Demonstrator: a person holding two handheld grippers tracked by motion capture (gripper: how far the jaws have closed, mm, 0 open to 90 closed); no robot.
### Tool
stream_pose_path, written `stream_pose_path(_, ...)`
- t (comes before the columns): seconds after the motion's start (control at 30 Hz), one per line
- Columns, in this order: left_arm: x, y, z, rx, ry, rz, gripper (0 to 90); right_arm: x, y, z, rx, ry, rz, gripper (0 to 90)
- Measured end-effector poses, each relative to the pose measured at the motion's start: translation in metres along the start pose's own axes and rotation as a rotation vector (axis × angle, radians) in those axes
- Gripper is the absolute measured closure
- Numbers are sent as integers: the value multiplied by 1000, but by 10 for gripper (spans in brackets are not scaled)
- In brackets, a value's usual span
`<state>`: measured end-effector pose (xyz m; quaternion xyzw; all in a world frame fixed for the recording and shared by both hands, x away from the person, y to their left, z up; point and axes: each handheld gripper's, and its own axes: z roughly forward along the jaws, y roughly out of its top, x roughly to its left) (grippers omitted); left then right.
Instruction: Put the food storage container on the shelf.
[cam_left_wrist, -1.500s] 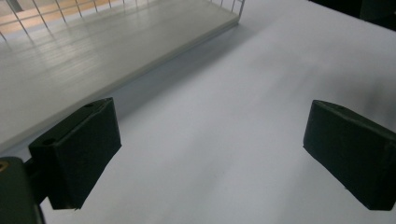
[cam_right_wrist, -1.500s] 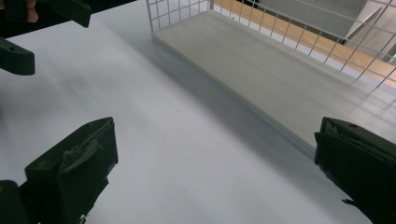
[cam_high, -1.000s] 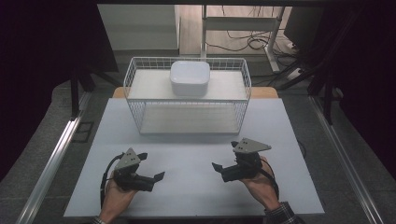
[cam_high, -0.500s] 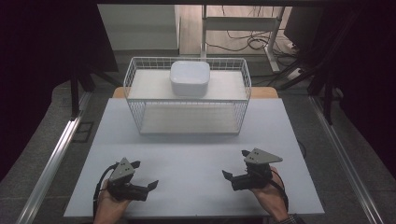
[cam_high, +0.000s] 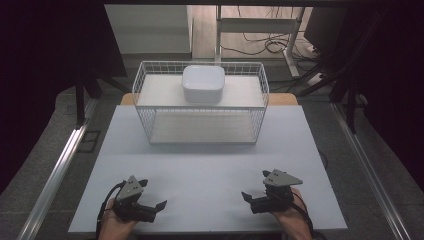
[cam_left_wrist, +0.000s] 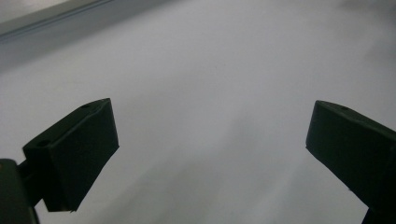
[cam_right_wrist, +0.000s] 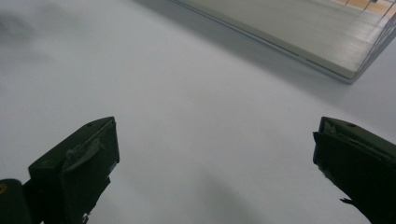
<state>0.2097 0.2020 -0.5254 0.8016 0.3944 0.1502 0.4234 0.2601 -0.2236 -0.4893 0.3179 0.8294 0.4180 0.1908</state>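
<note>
A white wire basket rack (cam_high: 200, 102) stands at the far middle of the white table (cam_high: 200, 165). On its upper shelf rests a white square bowl (cam_high: 202, 83), upside down. My left gripper (cam_high: 159, 206) lies low near the table's front left edge, open, with nothing between its jaws. My right gripper (cam_high: 246, 196) sits near the front right edge, also open and empty. In the left gripper view the left gripper (cam_left_wrist: 210, 154) spreads wide over bare table. In the right gripper view the right gripper (cam_right_wrist: 215, 163) spreads wide, with the rack's lower shelf (cam_right_wrist: 299, 28) ahead.
Metal rails (cam_high: 60, 165) run along both sides of the table. Cables and a desk frame (cam_high: 260, 30) lie on the floor behind the rack. A wooden surface (cam_high: 282, 98) peeks out beside the rack's back right.
Both hands have drawn back toward the front edge of the table and lowered. Both grippers stay open and empty.
</note>
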Motion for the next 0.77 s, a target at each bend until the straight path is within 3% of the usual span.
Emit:
stream_pose_path(0.2,0,-4,1,17,-5,-9,19,1,-7,1,23,10,10,1)
stream_pose_path(0.6,-3,-12,2,91,-1,-27,13,4,-20,6,119,28,11,0)
stream_pose_path(0.77,-4,-11,2,91,11,-18,12,3,-19,5,112,31,6,0)
